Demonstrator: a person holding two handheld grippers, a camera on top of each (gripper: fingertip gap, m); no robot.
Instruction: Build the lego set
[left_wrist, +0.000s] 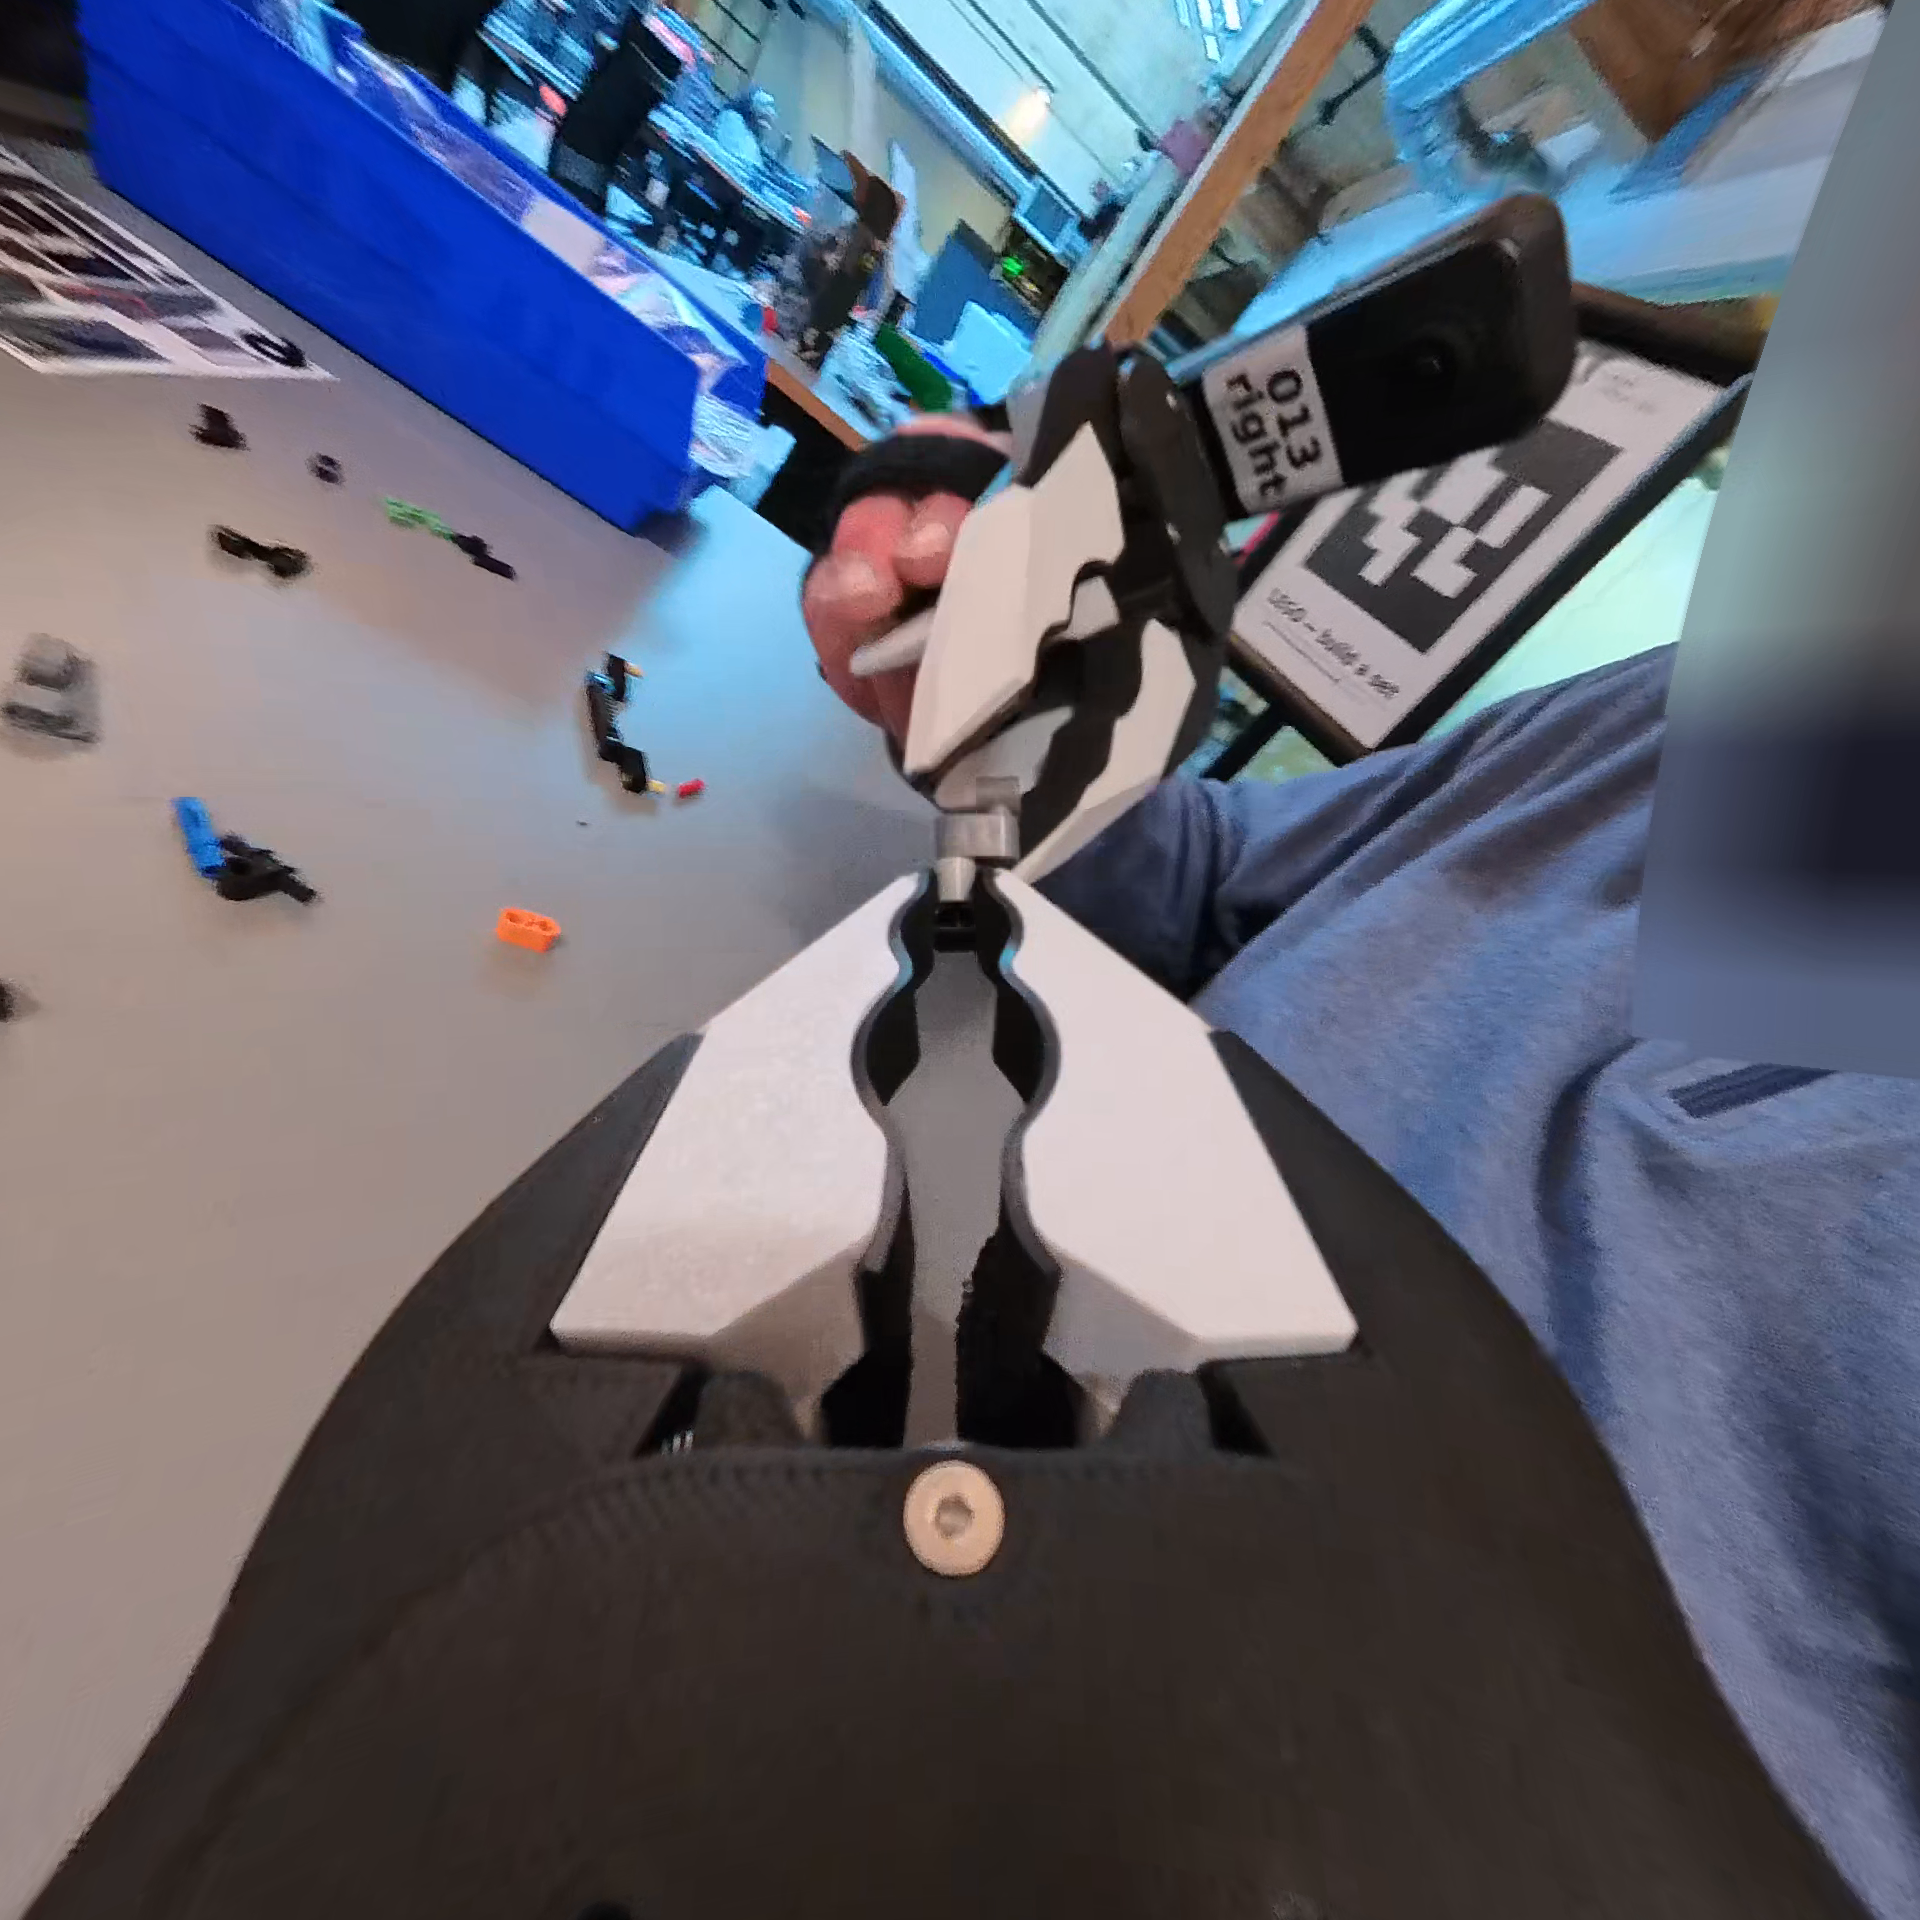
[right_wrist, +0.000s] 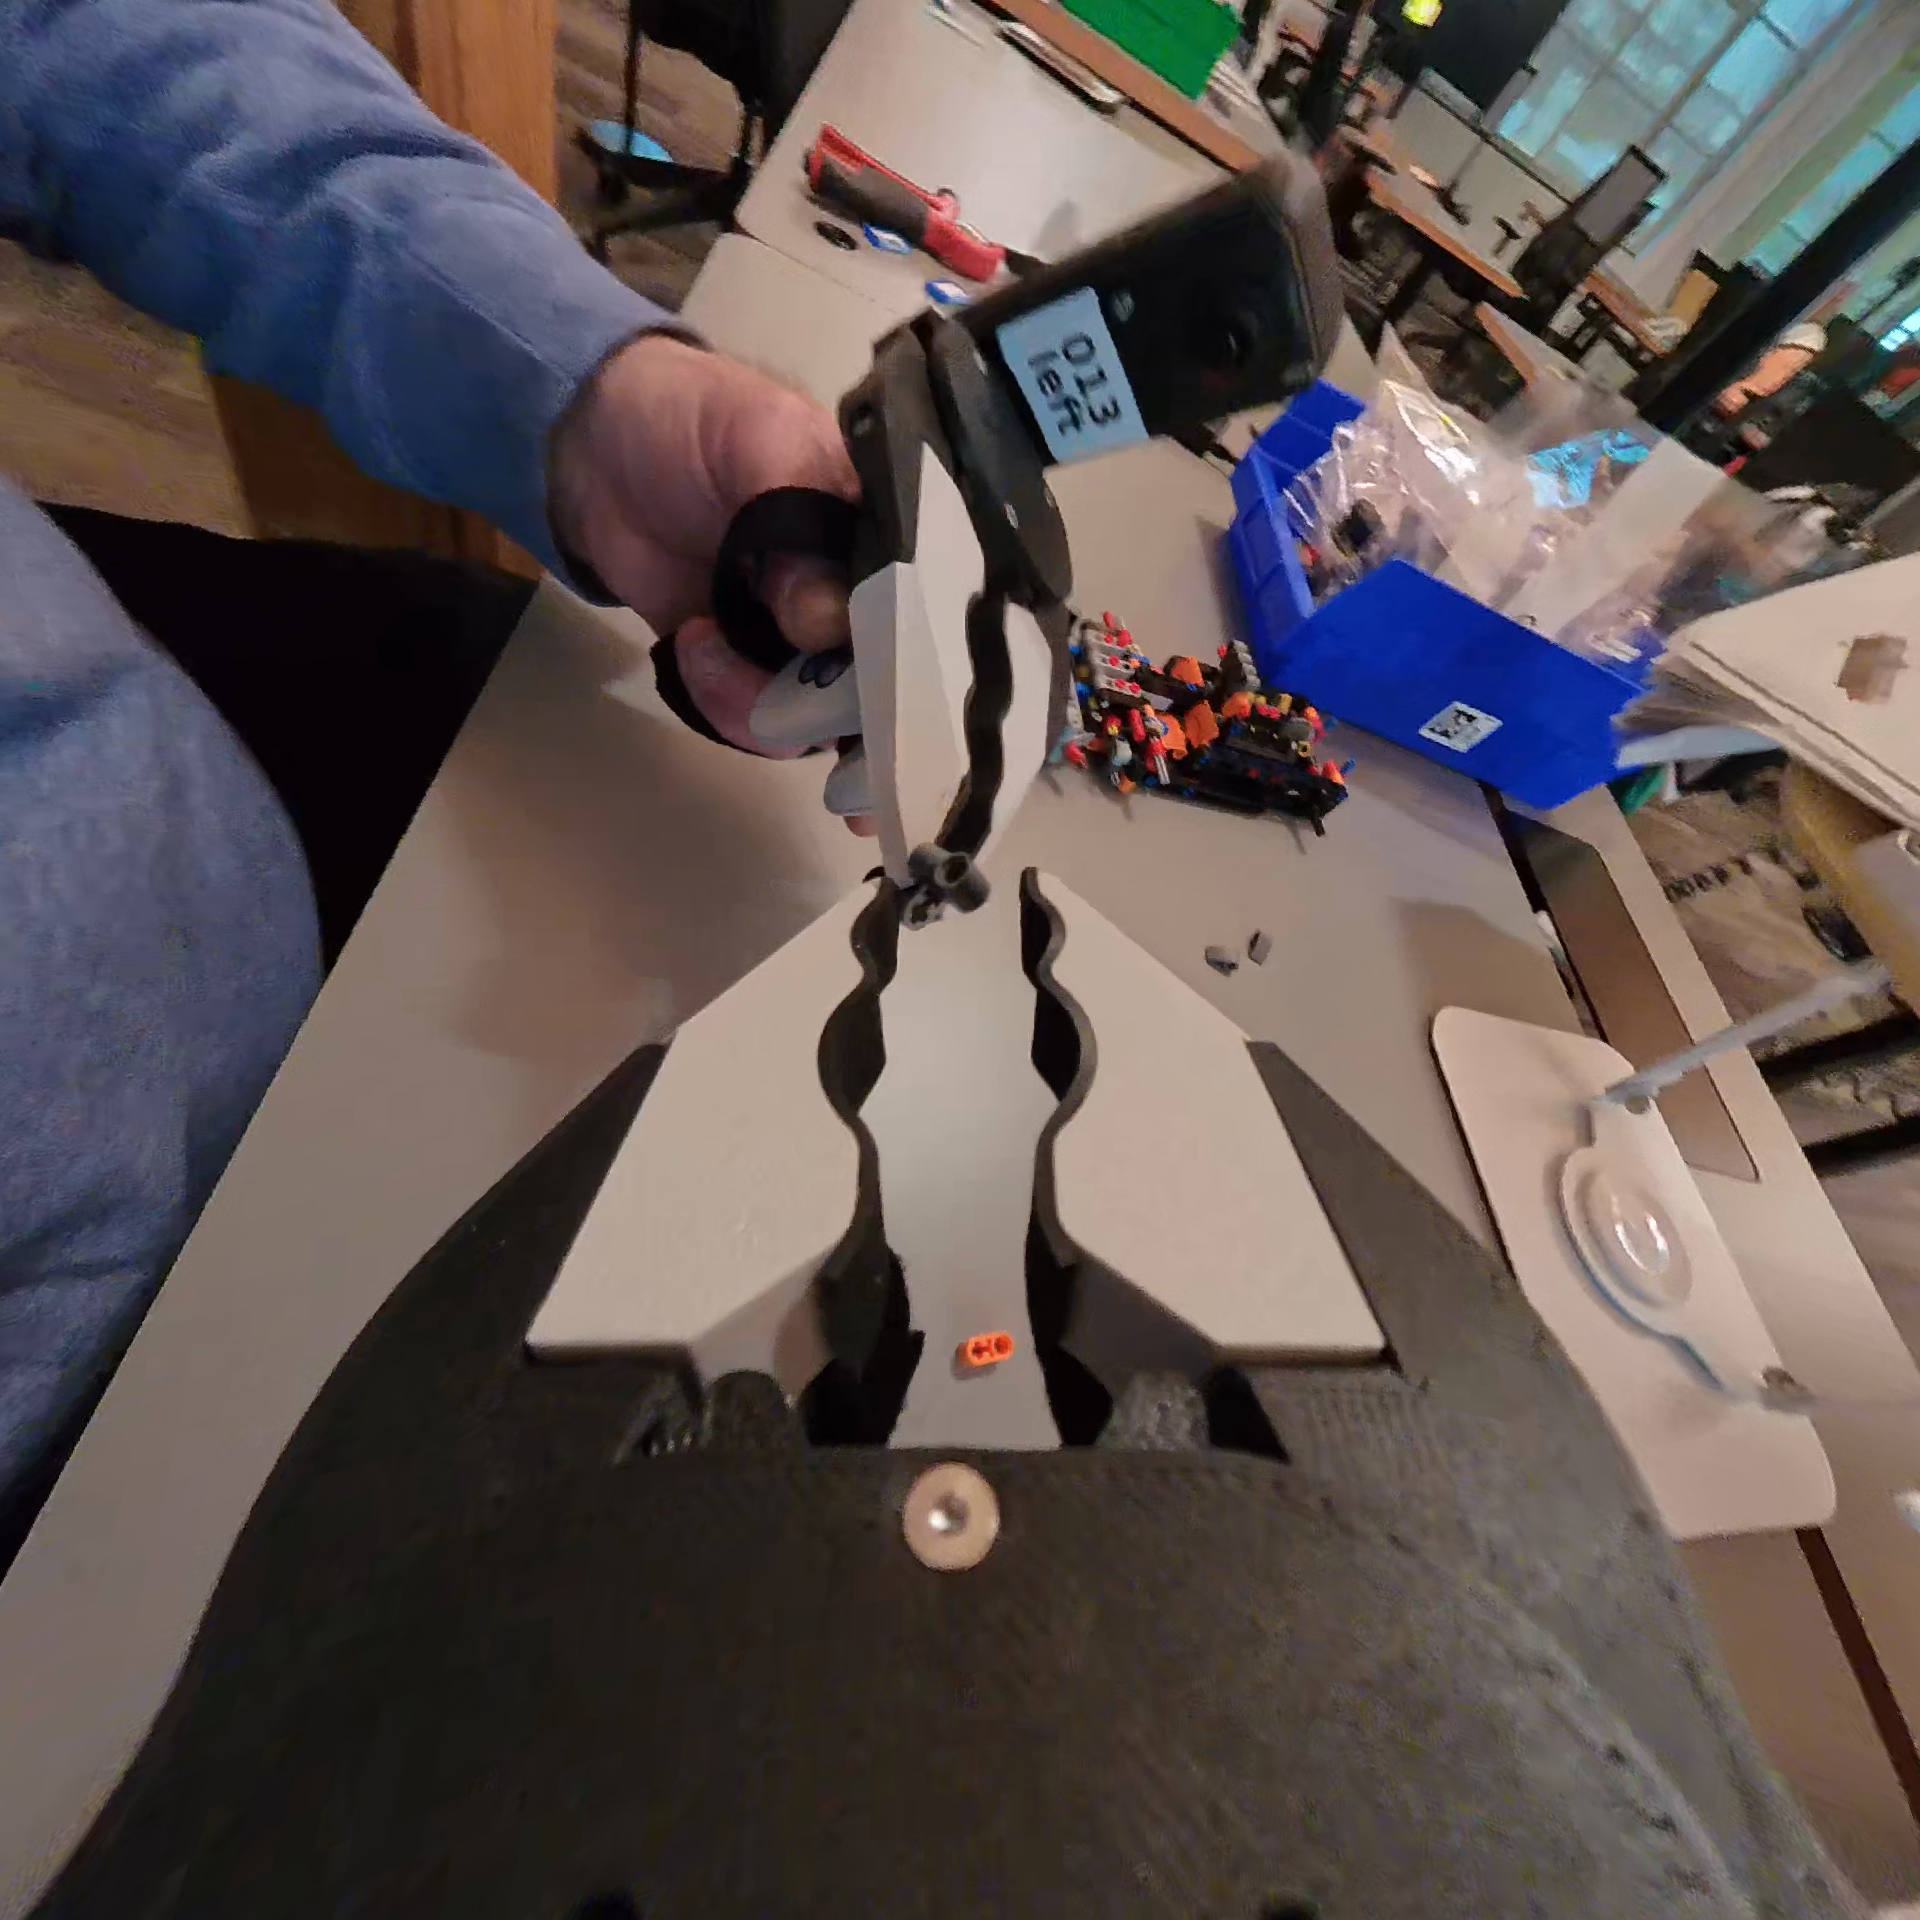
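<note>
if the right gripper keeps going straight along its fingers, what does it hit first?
Most likely the small grey lego piece pinched at the left gripper tip: it sits right at the right gripper fingertips, whose jaws stand open. Depth between them is unclear, possibly already touching.

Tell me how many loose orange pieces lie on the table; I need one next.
1. The orange piece lies alone on the grey table; more may be hidden in the blue bin.
</note>
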